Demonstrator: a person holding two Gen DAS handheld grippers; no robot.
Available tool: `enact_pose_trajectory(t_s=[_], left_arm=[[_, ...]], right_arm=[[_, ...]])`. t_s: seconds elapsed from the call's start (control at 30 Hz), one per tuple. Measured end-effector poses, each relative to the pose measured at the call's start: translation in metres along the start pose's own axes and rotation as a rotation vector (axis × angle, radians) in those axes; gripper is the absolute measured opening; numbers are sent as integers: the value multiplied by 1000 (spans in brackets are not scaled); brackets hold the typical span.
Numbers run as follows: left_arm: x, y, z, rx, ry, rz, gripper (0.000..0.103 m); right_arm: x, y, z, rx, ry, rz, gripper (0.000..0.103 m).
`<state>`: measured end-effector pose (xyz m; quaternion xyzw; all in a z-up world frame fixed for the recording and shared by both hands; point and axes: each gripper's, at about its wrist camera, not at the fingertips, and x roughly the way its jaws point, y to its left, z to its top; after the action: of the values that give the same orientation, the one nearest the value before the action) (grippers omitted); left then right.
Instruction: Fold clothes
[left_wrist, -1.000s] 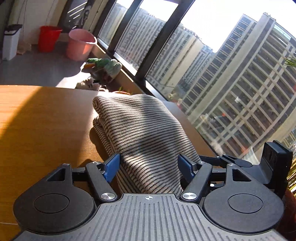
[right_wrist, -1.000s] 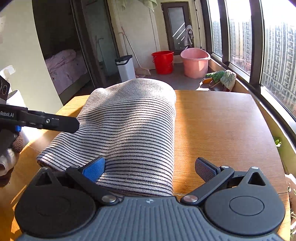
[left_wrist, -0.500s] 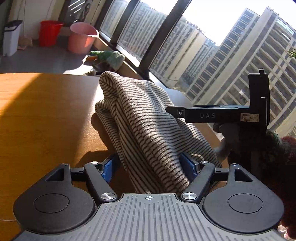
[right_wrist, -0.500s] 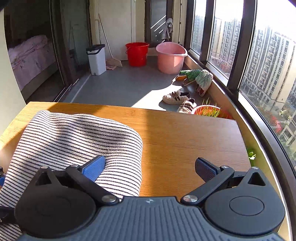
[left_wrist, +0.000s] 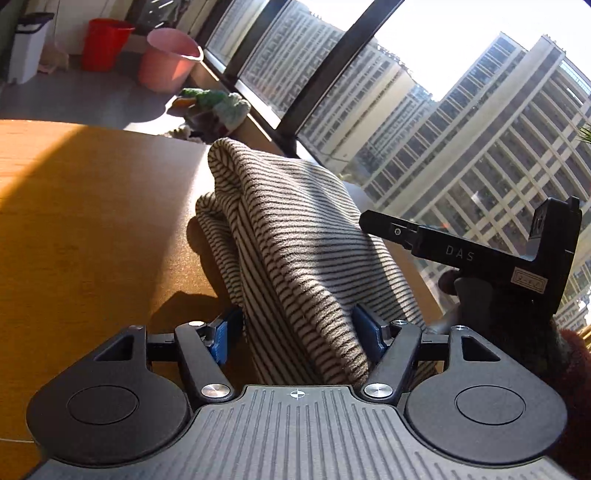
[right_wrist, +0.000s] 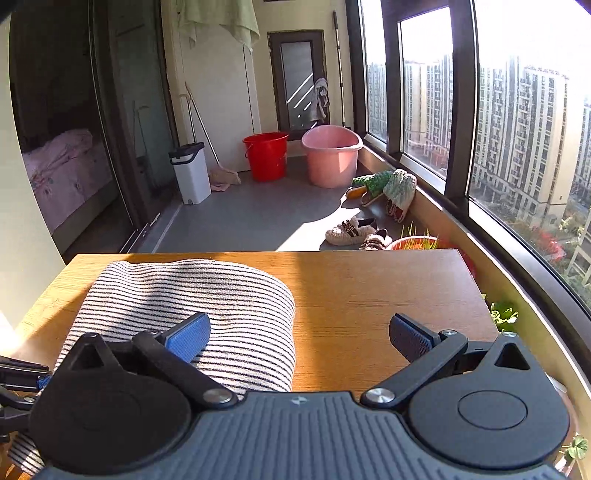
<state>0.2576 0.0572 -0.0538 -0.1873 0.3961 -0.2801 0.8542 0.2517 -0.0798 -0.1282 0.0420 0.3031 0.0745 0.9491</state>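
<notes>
A striped white-and-dark garment (left_wrist: 295, 236) lies folded on the wooden table (left_wrist: 81, 206). In the left wrist view a thick fold of it rises between my left gripper's (left_wrist: 297, 334) blue pads, which press on it from both sides. The right gripper's black body (left_wrist: 476, 254) hovers beside the cloth on the right. In the right wrist view the garment (right_wrist: 207, 295) lies flat at the table's left half. My right gripper (right_wrist: 299, 332) is open above its near edge, with the left pad (right_wrist: 186, 336) over the cloth and nothing held.
The table (right_wrist: 388, 288) ends at a window wall on the right. Beyond its far edge are a red bucket (right_wrist: 265, 155), a pink tub (right_wrist: 330, 155), a white bin (right_wrist: 190, 177), slippers (right_wrist: 351, 230) and a potted plant (right_wrist: 415, 242) on the floor.
My left gripper has closed in on the garment's fold and lifted it into a ridge. My right gripper has drawn back and risen; the cloth now lies lower and flatter in its view.
</notes>
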Motion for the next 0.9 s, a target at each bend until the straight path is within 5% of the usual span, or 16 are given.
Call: enact_pose_trajectory(t_s=[0.4, 0.6, 0.9], left_arm=[[18, 3, -4, -30, 55, 15, 80], [15, 3, -7, -13, 47, 21, 81], [13, -4, -7, 9, 46, 45, 80]], right_arm=[[-6, -29, -51, 271, 104, 151, 103], [-22, -9, -55, 159, 52, 101, 103], [-17, -5, -59, 171, 133, 177, 103]])
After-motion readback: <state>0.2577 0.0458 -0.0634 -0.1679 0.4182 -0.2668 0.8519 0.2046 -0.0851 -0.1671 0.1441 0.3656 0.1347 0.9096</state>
